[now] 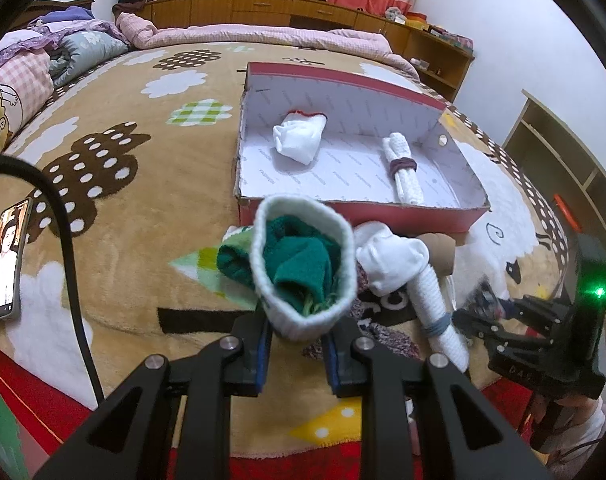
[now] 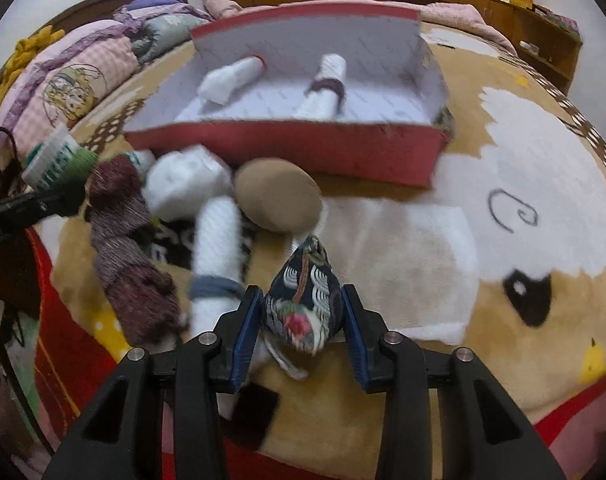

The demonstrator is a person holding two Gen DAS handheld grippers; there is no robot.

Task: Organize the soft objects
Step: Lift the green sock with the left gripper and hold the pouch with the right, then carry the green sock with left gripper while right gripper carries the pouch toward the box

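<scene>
Left wrist view: left gripper (image 1: 297, 338) is pinching a ribbed white knit sock cuff (image 1: 303, 264) between its blue pads, cuff mouth gaping open and a fuzzy dark green sock (image 1: 299, 260) bunching inside. At 1 o'clock of it a red cardboard box (image 1: 367, 210) with white printed lining is sitting on a plush tan blanket (image 1: 115, 240), holding a crumpled white sock bundle (image 1: 299, 136) and a waffle-textured white roll with a maroon band (image 1: 403, 172). At 3 o'clock a loose white roll with a grey band (image 1: 435, 304) is lying outside the box. A phone (image 1: 7, 260) is resting at 9 o'clock.

Right wrist view, blurry: right gripper (image 2: 303, 324) is gripping a dark patterned fabric pouch (image 2: 307, 300), teardrop-shaped, fingers half closed around it. A smooth brown oval cushion (image 2: 279, 196) is sitting at 12 o'clock, touching the box front. A nubbly maroon knit piece (image 2: 123, 248) is sprawling at 9 o'clock.
</scene>
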